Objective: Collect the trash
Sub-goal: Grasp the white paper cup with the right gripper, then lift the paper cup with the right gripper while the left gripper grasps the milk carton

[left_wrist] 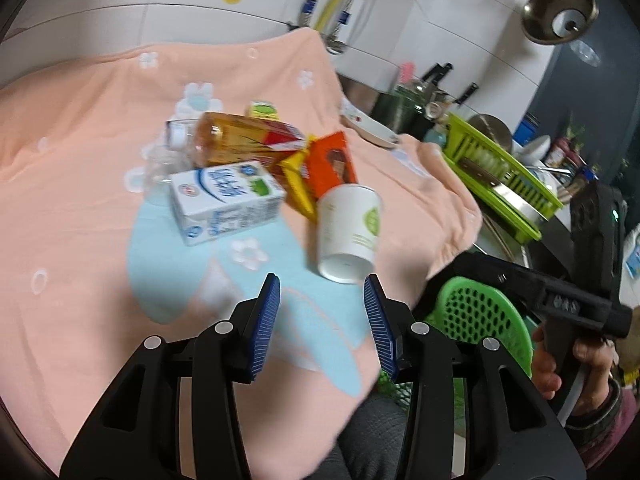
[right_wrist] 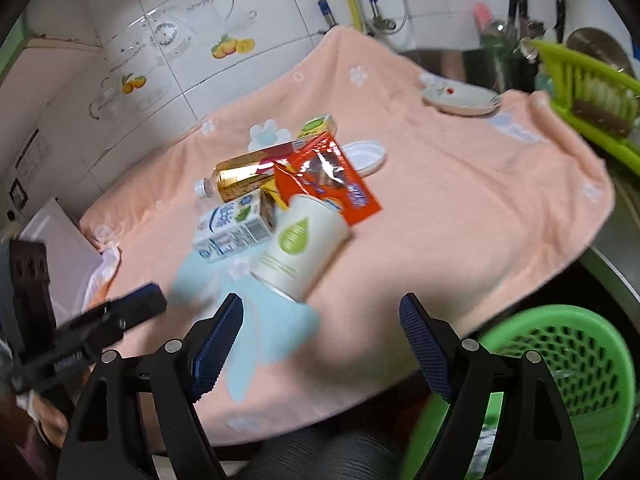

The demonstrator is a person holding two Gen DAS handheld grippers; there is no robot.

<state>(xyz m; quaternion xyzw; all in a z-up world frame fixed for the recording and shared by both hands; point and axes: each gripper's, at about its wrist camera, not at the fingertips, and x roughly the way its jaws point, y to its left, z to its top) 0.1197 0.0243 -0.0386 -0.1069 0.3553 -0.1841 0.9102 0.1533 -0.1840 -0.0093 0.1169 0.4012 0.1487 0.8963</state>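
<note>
A pile of trash lies on a peach towel (left_wrist: 72, 168): a white paper cup (left_wrist: 349, 232) on its side, a white milk carton (left_wrist: 224, 200), a tea bottle (left_wrist: 240, 140), an orange wrapper (left_wrist: 332, 164) and a small green box (left_wrist: 262, 110). My left gripper (left_wrist: 322, 316) is open and empty just short of the cup. In the right wrist view the cup (right_wrist: 298, 242), carton (right_wrist: 234, 226), bottle (right_wrist: 244, 176) and wrapper (right_wrist: 332, 178) show ahead of my right gripper (right_wrist: 320, 340), which is open and empty. A green perforated basket (right_wrist: 576, 372) sits at the lower right, and shows in the left wrist view (left_wrist: 476, 316).
A white dish (right_wrist: 460, 98) rests at the towel's far right. A green dish rack (left_wrist: 504, 168) with kitchenware stands to the right. A clear plastic lid (right_wrist: 366, 156) lies behind the wrapper. Tiled wall (right_wrist: 180, 40) is behind. The right gripper's body (left_wrist: 560, 300) shows in the left view.
</note>
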